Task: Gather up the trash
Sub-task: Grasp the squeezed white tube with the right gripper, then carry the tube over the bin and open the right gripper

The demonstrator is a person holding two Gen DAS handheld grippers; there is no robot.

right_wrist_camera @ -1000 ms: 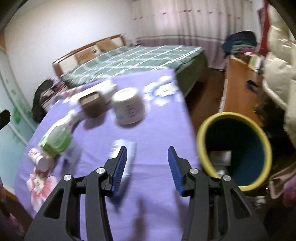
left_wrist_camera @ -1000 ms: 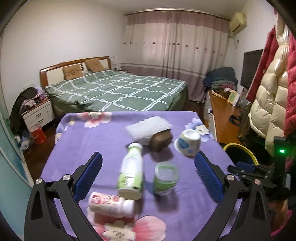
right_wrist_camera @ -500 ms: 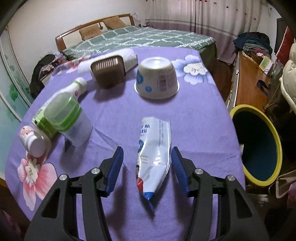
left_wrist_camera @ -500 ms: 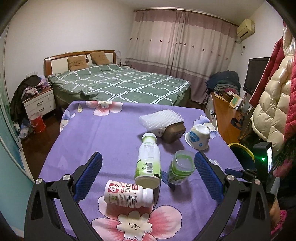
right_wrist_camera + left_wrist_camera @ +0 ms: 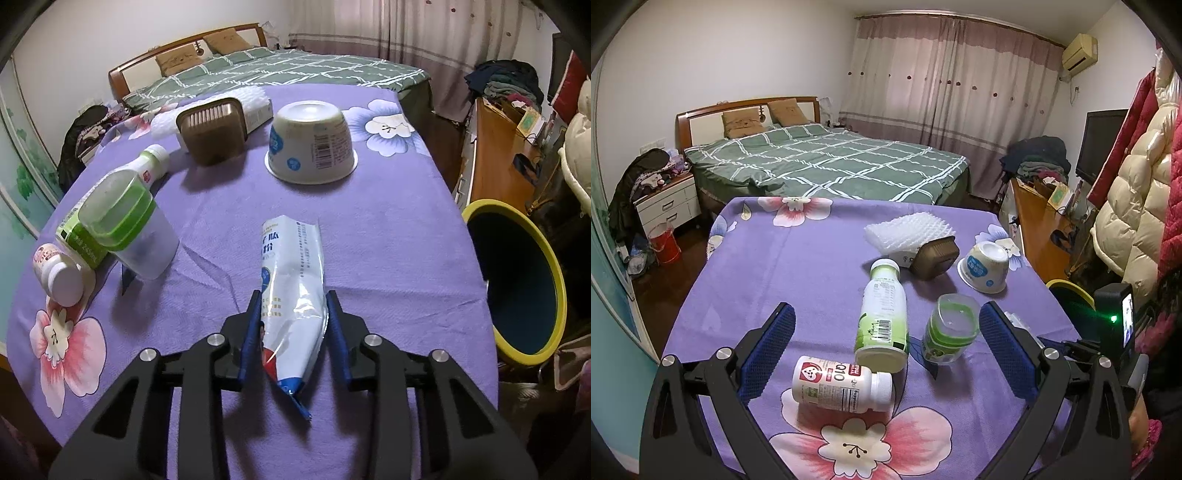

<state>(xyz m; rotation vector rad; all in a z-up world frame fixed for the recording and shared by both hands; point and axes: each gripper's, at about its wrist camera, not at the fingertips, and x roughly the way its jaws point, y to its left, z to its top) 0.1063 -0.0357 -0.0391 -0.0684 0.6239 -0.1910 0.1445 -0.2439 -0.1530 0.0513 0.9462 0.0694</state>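
Right now my right gripper [image 5: 291, 334] has its two blue pads pressed against the sides of a white and blue pouch [image 5: 291, 288], which lies flat on the purple floral tablecloth [image 5: 388, 236]. Its long axis runs straight away from me, in line with my fingers: the crimped blue end points back toward my wrist, past the pads, and the far end with printed text points toward the upside-down white bowl [image 5: 311, 142]. The pads touch the pouch near its rear half, and the foil bulges a little between them.

Off the table's right edge stands the bin with the yellow rim [image 5: 517, 280], its mouth tipped toward me, well apart from the pouch.

My left gripper [image 5: 886, 350] hangs over the near edge of the table with its fingers spread wide and nothing between them. Ahead of it lie a small white bottle with a red label [image 5: 842, 384] on its side, its cap pointing right, and a green and white bottle [image 5: 882, 317] also on its side, its cap pointing away from me. Just right of that stands a clear cup with a green band [image 5: 951, 332], and farther on a brown tray [image 5: 934, 256] leans against white foam netting [image 5: 908, 230].
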